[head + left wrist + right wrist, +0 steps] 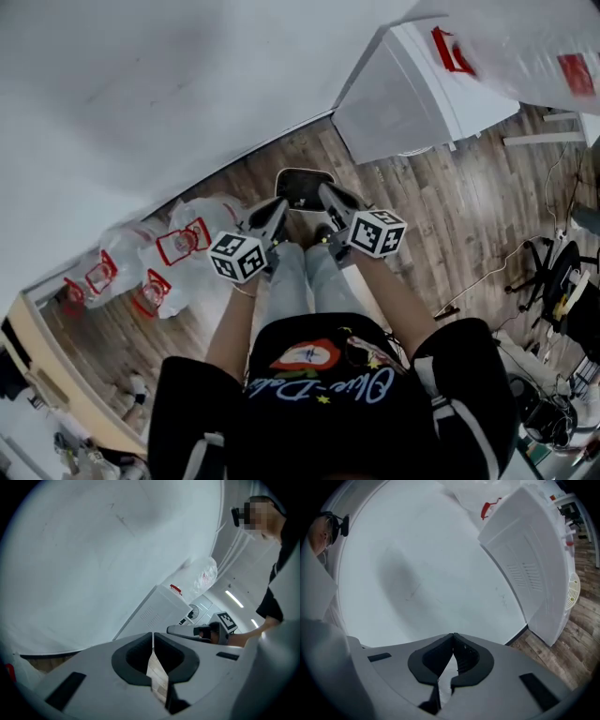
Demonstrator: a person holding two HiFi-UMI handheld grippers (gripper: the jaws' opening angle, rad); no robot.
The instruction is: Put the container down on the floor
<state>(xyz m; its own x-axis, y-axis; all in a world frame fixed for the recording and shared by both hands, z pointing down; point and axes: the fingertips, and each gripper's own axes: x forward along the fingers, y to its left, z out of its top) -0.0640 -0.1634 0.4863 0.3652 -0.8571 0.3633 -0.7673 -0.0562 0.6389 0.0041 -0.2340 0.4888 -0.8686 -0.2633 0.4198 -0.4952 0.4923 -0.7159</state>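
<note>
The container (305,185), a small bin with a dark rim, stands on the wooden floor by the wall, just beyond my feet. In the head view both grippers are raised above it and point toward it. My left gripper (279,206) (153,633) is shut with nothing between its jaws. My right gripper (325,192) (453,635) is shut and empty too. Neither touches the container. The two gripper views face the white wall and do not show the container. The right gripper (197,631) also shows in the left gripper view.
A white cabinet (412,94) (534,559) stands to the right of the container, with a plastic bag (204,576) on top. Clear bags with red print (178,248) lie on the floor at left. An office chair (562,272) and cables (497,267) are at right.
</note>
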